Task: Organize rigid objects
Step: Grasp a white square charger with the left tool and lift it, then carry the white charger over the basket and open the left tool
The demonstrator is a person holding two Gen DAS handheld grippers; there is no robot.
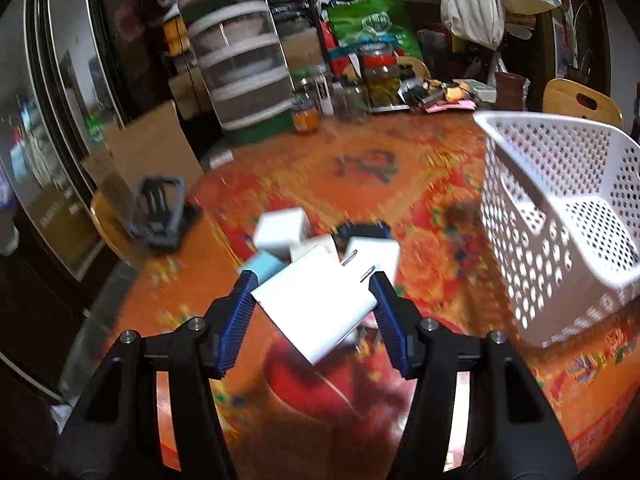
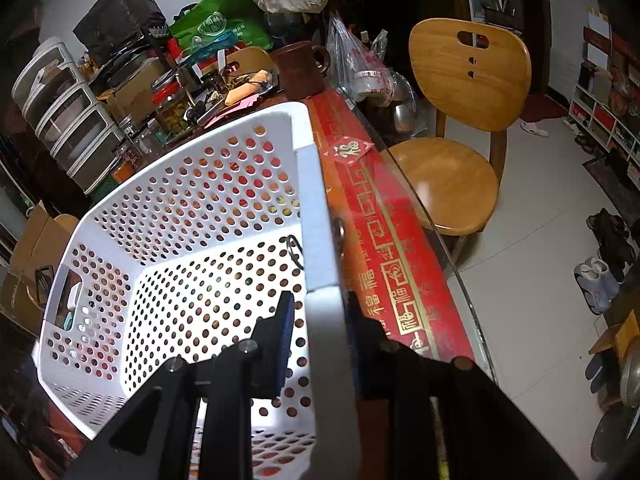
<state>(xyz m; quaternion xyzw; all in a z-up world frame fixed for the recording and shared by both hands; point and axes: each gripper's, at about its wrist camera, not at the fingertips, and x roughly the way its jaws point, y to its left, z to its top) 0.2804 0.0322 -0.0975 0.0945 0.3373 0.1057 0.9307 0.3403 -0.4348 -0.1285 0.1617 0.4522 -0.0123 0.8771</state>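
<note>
My left gripper (image 1: 311, 280) is shut on a white plug-in charger (image 1: 316, 304) with two metal prongs and holds it above the red patterned tablecloth (image 1: 360, 168). Behind it lies a pile of other chargers: white blocks (image 1: 280, 230), a light blue one (image 1: 266, 267) and a dark one (image 1: 362, 230). The white perforated basket (image 1: 560, 216) stands to the right, tilted. My right gripper (image 2: 320, 308) is shut on the basket's rim (image 2: 316, 216), one finger inside and one outside. The basket's inside (image 2: 192, 280) looks empty.
A glass-topped round table with jars (image 1: 380, 76), a tiered food cover (image 1: 240, 52), a brown mug (image 2: 298, 68) and a green bag (image 1: 372, 24) at the back. A wooden chair (image 2: 460, 120) stands right of the table. A phone stand (image 1: 160, 216) sits on a chair at left.
</note>
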